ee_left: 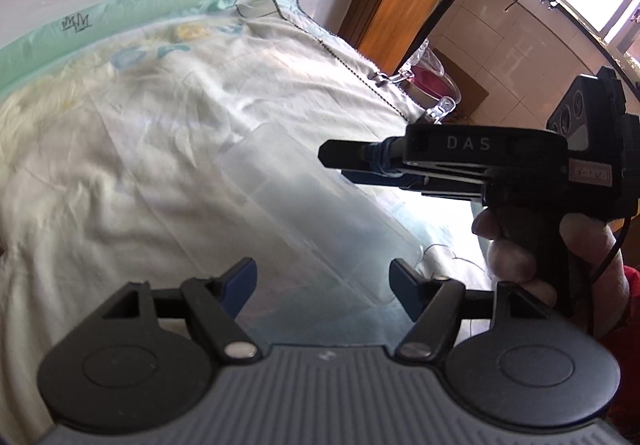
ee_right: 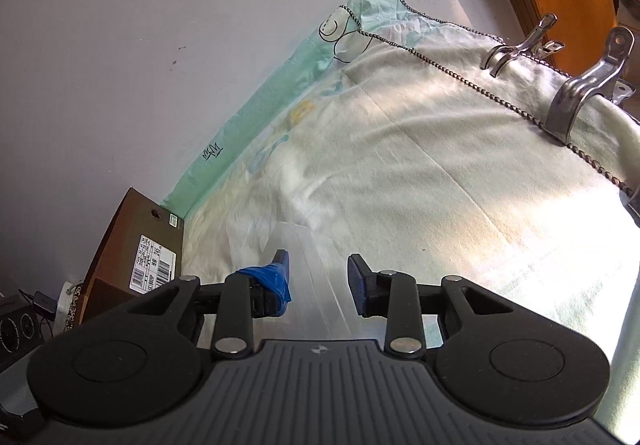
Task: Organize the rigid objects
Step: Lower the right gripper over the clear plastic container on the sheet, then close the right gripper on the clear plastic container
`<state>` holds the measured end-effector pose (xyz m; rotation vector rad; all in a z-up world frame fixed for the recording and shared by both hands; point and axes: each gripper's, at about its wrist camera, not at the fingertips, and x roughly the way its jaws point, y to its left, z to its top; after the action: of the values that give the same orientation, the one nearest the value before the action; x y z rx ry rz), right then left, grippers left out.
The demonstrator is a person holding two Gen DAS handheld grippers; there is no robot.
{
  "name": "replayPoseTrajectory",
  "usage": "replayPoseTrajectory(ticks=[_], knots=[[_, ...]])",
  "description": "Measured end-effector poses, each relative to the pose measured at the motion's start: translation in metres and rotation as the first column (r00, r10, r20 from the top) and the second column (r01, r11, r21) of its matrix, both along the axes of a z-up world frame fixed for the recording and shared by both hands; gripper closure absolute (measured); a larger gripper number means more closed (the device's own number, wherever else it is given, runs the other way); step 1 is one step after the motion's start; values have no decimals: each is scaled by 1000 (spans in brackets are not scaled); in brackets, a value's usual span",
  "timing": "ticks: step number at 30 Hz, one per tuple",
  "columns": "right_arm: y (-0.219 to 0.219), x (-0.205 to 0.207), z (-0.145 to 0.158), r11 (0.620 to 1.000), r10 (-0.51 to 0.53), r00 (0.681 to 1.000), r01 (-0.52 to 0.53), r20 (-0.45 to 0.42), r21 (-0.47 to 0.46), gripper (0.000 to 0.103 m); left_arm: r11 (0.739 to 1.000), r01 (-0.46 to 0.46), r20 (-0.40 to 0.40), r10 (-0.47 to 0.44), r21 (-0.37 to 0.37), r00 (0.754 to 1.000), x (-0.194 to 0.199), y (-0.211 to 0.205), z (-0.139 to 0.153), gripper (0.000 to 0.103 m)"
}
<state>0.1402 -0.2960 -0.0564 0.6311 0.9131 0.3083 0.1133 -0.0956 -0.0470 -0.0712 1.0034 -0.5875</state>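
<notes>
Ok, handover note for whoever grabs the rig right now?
Left tongs: open, empty, over the clear plastic box.
Right tongs: narrow gap, box between them; grip unclear.
Box is on or just above the white cloth; cannot tell which.
Done: nothing visibly sorted.
Left: confirm the grip, then probably place the box.

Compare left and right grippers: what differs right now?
The left gripper has jaws wide apart; the right gripper shows a narrow gap. One right gripper finger is wrapped in blue tape; the left gripper's fingers are bare. Both: black arms, blue pads, pointing at the clear box.
</notes>
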Motion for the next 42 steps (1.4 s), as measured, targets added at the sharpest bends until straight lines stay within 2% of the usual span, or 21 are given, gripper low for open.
replayPoseTrajectory(ticks=[5,11,15,25,30,33,42], knots=[[-3,-7,-13,998,12,999,-9,-45,64,88,999,42,-20,-42,9,999,7,-13,-6,31],[0,-8,-13,996,40,997,-35,-65,84,88,998,63,-55,-63,-1,996,5,-15,-15,30],[9,-9,-9,997,67,996,-64,-62,54,86,999,51,-60,-51,-4,997,0,-7,-15,29],[48,-32,-9,995,84,990,-77,-111,68,85,1000,8,-59,-8,12,998,-18,24,-14,27],[66,-36,-16,984,117,975,-88,-188,153,85,998,-61,-28,62,29,998,-22,50,-11,28],[83,-40,-18,976,162,965,-125,-206,180,85,994,-85,-10,85,65,996,-26,64,-11,28],[136,-45,-9,962,273,952,-267,-137,61,85,982,-124,22,123,140,992,-51,92,-14,27]])
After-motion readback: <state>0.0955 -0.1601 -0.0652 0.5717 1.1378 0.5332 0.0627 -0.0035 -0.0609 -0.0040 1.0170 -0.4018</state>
